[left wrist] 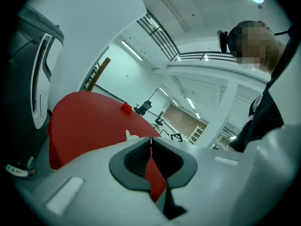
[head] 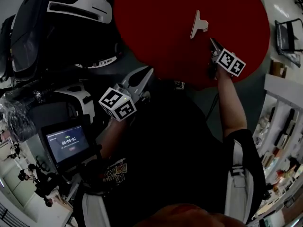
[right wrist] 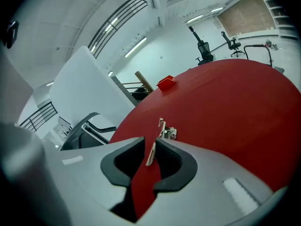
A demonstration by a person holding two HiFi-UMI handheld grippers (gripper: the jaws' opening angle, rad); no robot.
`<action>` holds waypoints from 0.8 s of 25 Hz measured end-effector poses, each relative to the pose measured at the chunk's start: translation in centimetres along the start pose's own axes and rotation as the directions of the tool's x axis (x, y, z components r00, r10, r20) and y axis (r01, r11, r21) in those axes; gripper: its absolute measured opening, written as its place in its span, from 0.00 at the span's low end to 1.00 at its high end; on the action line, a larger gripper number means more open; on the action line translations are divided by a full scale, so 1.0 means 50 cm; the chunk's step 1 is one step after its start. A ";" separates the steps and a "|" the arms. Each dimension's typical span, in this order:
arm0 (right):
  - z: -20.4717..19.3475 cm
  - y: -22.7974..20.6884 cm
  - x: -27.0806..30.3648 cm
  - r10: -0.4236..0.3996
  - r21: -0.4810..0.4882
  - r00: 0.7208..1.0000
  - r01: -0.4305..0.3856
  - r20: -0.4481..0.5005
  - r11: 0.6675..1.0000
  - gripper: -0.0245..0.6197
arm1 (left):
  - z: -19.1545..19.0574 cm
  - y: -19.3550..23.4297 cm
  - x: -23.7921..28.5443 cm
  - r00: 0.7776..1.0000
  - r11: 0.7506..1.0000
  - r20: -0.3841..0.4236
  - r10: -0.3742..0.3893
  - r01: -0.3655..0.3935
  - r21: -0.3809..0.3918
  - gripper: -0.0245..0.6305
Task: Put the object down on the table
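A small pale metal clip (head: 199, 24) lies on the round red table (head: 161, 27), seen also as the clip (right wrist: 166, 131) and, small, as the clip (left wrist: 131, 135). My right gripper (head: 212, 41) sits just to the near right of it, low over the table. In the right gripper view the right gripper (right wrist: 154, 140) is open, and the clip's thin plate shows in line with the gap, free of the pads. My left gripper (head: 149, 72) hangs off the table's near edge. In its own view the left gripper (left wrist: 150, 139) is shut with nothing in it.
A small red box (right wrist: 165, 83) rests at the table's far side, also the box (left wrist: 126, 108). A white and black machine (head: 78, 6) stands at the table's left. A tablet with a timer (head: 68, 143) is at lower left. Shelves (head: 284, 126) run along the right.
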State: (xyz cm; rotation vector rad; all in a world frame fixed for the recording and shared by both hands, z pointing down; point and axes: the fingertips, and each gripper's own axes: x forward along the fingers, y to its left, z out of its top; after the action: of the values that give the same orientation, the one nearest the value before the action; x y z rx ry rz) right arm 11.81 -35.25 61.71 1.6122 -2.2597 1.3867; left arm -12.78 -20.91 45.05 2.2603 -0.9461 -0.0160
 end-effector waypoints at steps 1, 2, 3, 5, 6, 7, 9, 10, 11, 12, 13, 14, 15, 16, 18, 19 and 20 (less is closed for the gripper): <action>0.015 -0.020 0.024 -0.002 -0.001 1.000 0.002 -0.008 1.000 0.15 | -0.004 0.005 0.011 1.000 1.000 0.003 0.021 -0.021 -0.008 0.05; 0.026 -0.039 0.047 0.000 0.003 1.000 0.000 -0.019 1.000 0.15 | -0.010 0.010 0.019 0.999 0.999 0.006 0.045 -0.045 -0.019 0.05; 0.033 -0.055 0.070 0.005 0.010 0.999 -0.005 -0.032 1.000 0.15 | -0.017 0.013 0.026 0.998 0.997 0.007 0.070 -0.070 -0.032 0.05; 0.044 -0.072 0.112 0.020 0.019 0.998 -0.019 -0.061 1.000 0.15 | -0.027 0.022 0.031 0.993 0.992 0.009 0.116 -0.116 -0.056 0.05; 0.047 -0.072 0.130 0.028 0.022 0.997 -0.027 -0.078 0.999 0.17 | -0.026 0.028 0.030 0.991 0.989 0.017 0.134 -0.132 -0.068 0.05; 0.047 -0.068 0.147 0.036 0.025 0.995 -0.034 -0.097 0.999 0.18 | -0.025 0.034 0.027 0.988 0.986 0.028 0.149 -0.146 -0.081 0.05; 0.039 -0.064 0.177 0.046 0.030 0.989 -0.042 -0.140 0.999 0.18 | -0.023 0.044 0.022 0.983 0.979 0.047 0.178 -0.173 -0.104 0.05; 0.033 -0.065 0.191 0.047 0.032 0.986 -0.043 -0.162 0.999 0.18 | -0.023 0.050 0.020 0.980 0.976 0.054 0.192 -0.185 -0.114 0.05; 0.026 -0.067 0.204 0.046 0.035 0.983 -0.040 -0.180 0.999 0.18 | -0.024 0.056 0.019 0.977 0.973 0.061 0.204 -0.196 -0.125 0.05; 0.021 -0.069 0.216 0.045 0.043 0.980 -0.037 -0.194 0.998 0.18 | -0.026 0.062 0.017 0.974 0.969 0.068 0.216 -0.205 -0.135 0.05; 0.017 -0.070 0.226 0.046 0.059 0.978 -0.035 -0.203 0.998 0.17 | -0.027 0.067 0.014 0.971 0.966 0.074 0.227 -0.214 -0.146 0.05; 0.015 -0.070 0.234 0.050 0.079 0.977 -0.034 -0.208 0.996 0.16 | -0.029 0.071 0.011 0.968 0.963 0.081 0.237 -0.222 -0.155 0.05; 0.015 -0.068 0.238 0.055 0.097 0.976 -0.035 -0.211 0.995 0.14 | -0.030 0.075 0.006 0.965 0.959 0.087 0.246 -0.230 -0.163 0.05; 0.014 -0.066 0.242 0.061 0.112 0.975 -0.038 -0.214 0.993 0.09 | -0.030 0.078 0.002 0.963 0.957 0.093 0.254 -0.236 -0.171 0.05; 0.013 -0.064 0.244 0.077 0.138 0.973 -0.047 -0.217 0.989 0.09 | -0.029 0.084 -0.004 0.959 0.954 0.101 0.263 -0.243 -0.178 0.05; 0.014 -0.063 0.242 0.086 0.153 0.973 -0.053 -0.216 0.987 0.09 | -0.028 0.085 -0.006 0.959 0.953 0.101 0.265 -0.244 -0.179 0.05; 0.016 -0.060 0.239 0.093 0.164 0.973 -0.058 -0.213 0.985 0.08 | -0.028 0.085 -0.007 0.959 0.953 0.100 0.264 -0.243 -0.182 0.05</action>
State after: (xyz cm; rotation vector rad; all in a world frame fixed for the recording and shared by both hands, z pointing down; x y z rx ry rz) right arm 9.01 -44.78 69.01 1.3425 -2.1530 1.7077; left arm -15.34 -22.03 48.54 1.9878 -1.2480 -0.1184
